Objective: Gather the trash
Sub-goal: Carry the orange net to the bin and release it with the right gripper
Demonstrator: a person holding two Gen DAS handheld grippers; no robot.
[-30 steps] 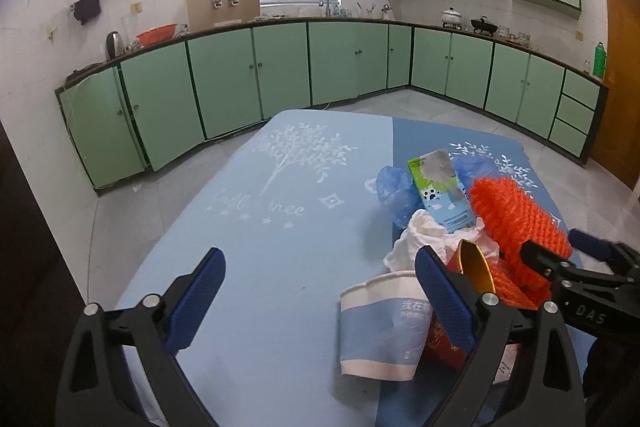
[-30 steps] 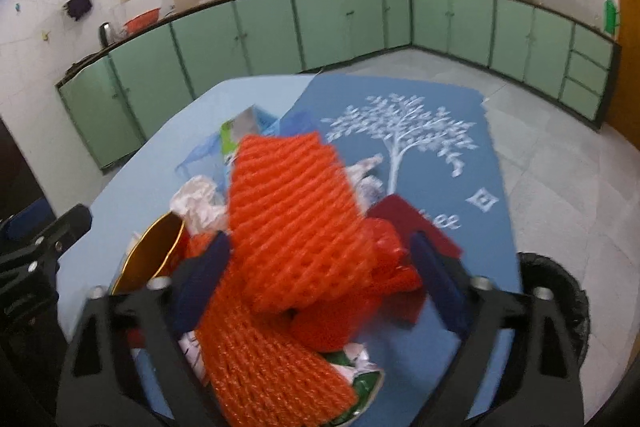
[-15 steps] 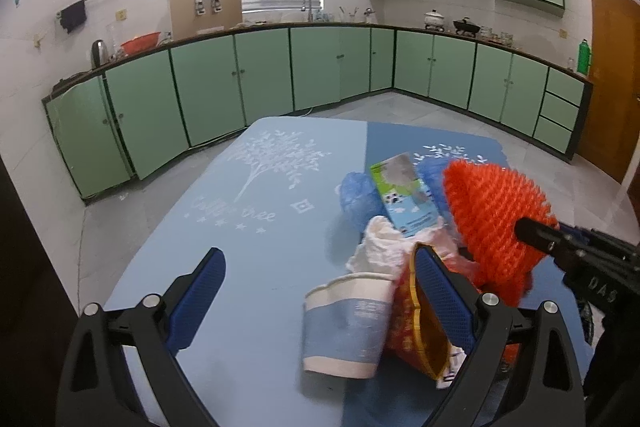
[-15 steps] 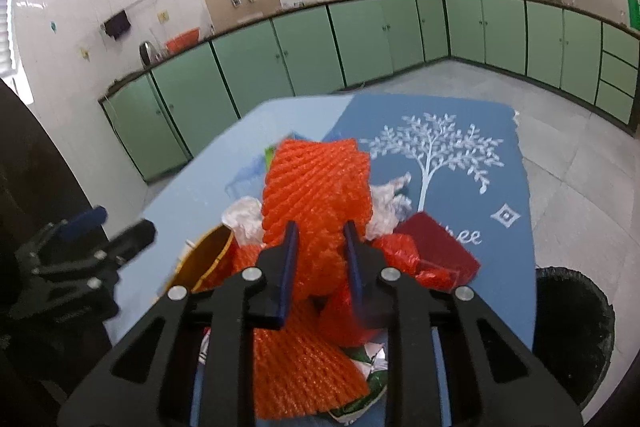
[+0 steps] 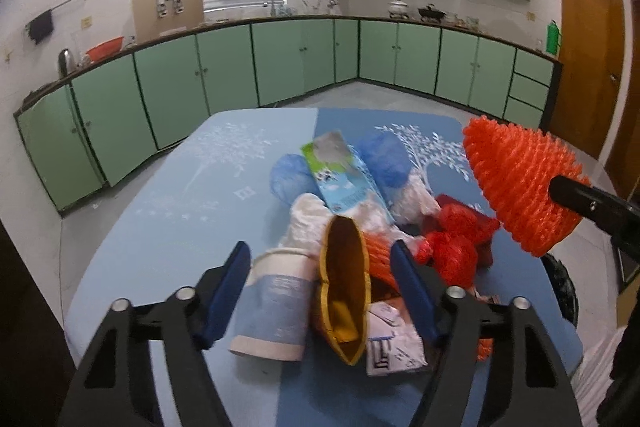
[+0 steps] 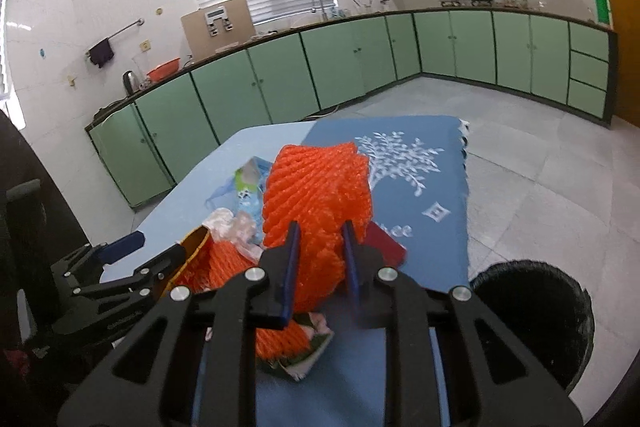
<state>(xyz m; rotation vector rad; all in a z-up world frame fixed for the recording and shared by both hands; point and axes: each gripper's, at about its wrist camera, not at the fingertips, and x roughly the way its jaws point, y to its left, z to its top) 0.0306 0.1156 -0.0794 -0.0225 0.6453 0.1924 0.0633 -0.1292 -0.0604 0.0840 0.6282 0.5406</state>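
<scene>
Already lifted: orange foam net [image 6: 316, 211] clenched in the right gripper [image 6: 318, 267].
Left gripper [image 5: 320, 291] hung released, straddling the gold-lined pouch [image 5: 344, 287] and paper cup [image 5: 276, 299]; beyond, the bin [image 6: 532, 311] sat right, and the springy net could slip short.

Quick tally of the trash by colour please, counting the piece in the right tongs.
Orange foam nets: 2, one in the right tongs, one in the pile
Red bags: 1
Blue bags: 2
White tissue wads: 2
Paper cups: 1
Cartons: 1
Gold-lined pouches: 1
Printed wrappers: 1
Total: 11
</scene>
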